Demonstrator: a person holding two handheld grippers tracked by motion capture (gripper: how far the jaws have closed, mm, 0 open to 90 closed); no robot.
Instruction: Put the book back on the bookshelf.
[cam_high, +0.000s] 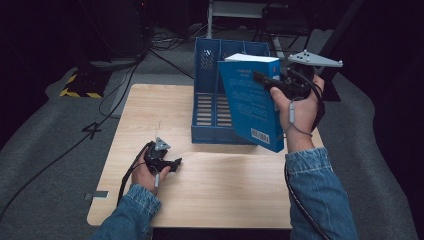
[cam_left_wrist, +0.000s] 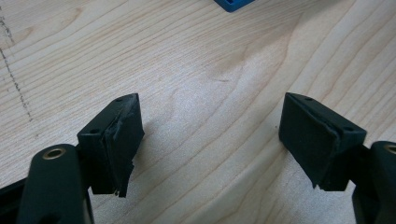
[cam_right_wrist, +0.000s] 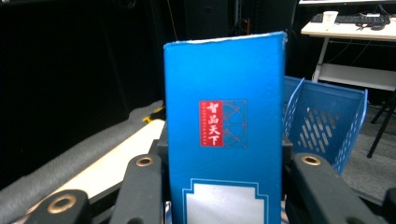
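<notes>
kid: fingers on the right gripper (cam_high: 270, 82) are pinching the blue book (cam_high: 252, 102) by its thick spine side. they squeeze it from both sides.

pal: where is the book now?

kid: up in the air, off the wooden table (cam_high: 225, 190). its long side runs from 12 o'clock down to 6 o'clock, tipped a bit. the blue file holder (cam_high: 210, 107) is right behind it, at about 10 o'clock from the book.

pal: and the other one?

kid: the left gripper (cam_high: 170, 164) rests low on the table at 8 o'clock, well apart from the book. its fingers (cam_left_wrist: 116, 140) are spread wide with nothing between them.

pal: so which hand is nearer the holder?

kid: the right one, i think. the book likely has to go up and over into a slot.
</notes>
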